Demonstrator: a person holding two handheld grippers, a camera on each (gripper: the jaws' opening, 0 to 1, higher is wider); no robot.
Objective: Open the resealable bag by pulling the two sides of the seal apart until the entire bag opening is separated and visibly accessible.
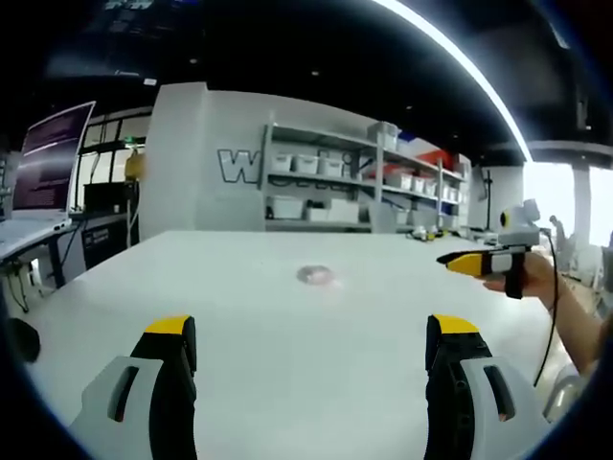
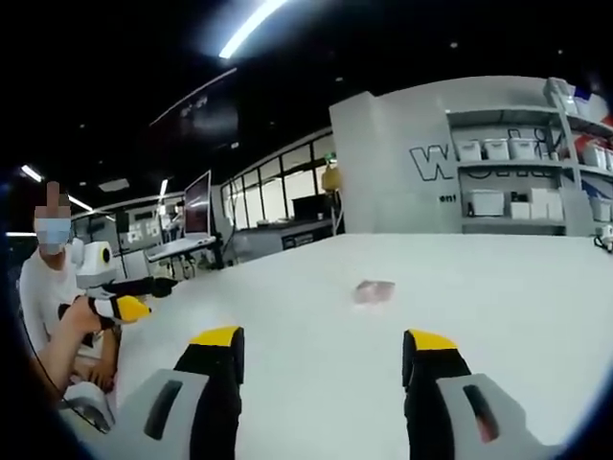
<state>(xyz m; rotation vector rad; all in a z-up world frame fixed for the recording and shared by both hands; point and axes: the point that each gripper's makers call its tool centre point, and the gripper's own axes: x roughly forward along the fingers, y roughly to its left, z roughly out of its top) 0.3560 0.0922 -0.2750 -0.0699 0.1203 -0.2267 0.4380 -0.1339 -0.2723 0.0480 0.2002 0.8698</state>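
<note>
Left gripper [image 1: 308, 350]: jaws stood wide apart with nothing between them, low over the white table [image 1: 287, 383]; likely kept open so it could take one side of the seal.
Right gripper [image 2: 324, 369]: jaws likewise spread wide and empty, raised over the same table [image 2: 536, 316].
Resealable bag [image 1: 316, 276]: lay flat on the table well ahead of the left gripper, roughly in line with the gap between its jaws; in the right gripper view the bag [image 2: 374, 291] sat ahead of that gripper too, slightly right of centre. It was small and pale pink; the seal was too small to tell open from closed.
Other gripper seen: from the left gripper view, the right gripper [image 1: 484, 262] hovered off to the right, held in a hand [image 1: 536, 278]; from the right gripper view, the left gripper [image 2: 129, 297] hovered off to the left.
Contact: neither gripper touched the bag.
Judged step: approach not yet begun; both tools seemed poised either side of the bag so each could reach one lip.
Background: shelves [image 1: 354, 182] of bins stood beyond the table.
</note>
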